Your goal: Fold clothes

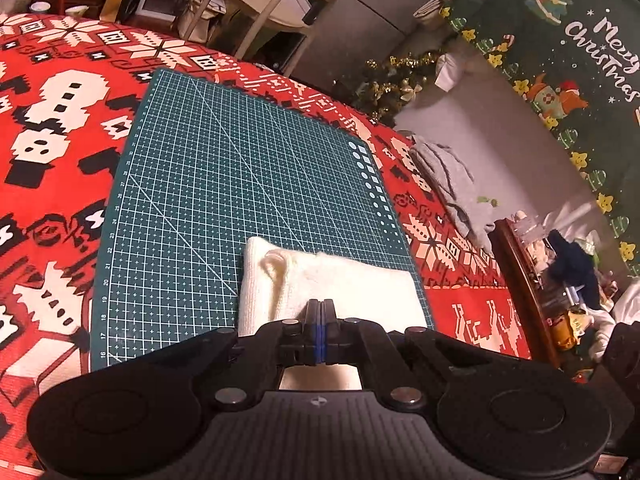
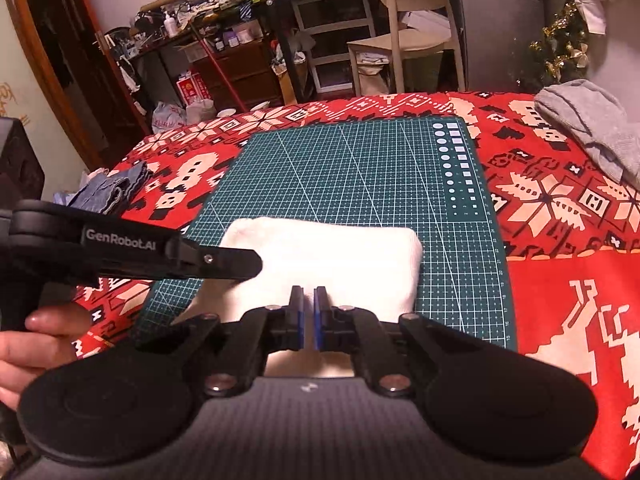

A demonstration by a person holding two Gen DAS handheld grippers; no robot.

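A white knitted cloth [image 2: 328,256] lies folded into a thick rectangle on the near part of the green cutting mat [image 2: 360,172]. In the left wrist view the same white cloth [image 1: 352,284] shows a small loop on its top left. My left gripper [image 1: 321,306] hovers over the cloth's near edge with its fingers pressed together and nothing between them. From the right wrist view the left gripper [image 2: 252,266] reaches in from the left over the cloth. My right gripper [image 2: 308,300] is above the cloth's near edge, its fingers a narrow slit apart.
The mat lies on a red Christmas-pattern tablecloth [image 2: 560,280]. A grey garment [image 2: 592,128] sits at the far right, blue denim cloth [image 2: 112,192] at the left edge. A hand [image 2: 36,344] holds the left gripper. A chair [image 2: 416,28] and cluttered shelves stand behind the table.
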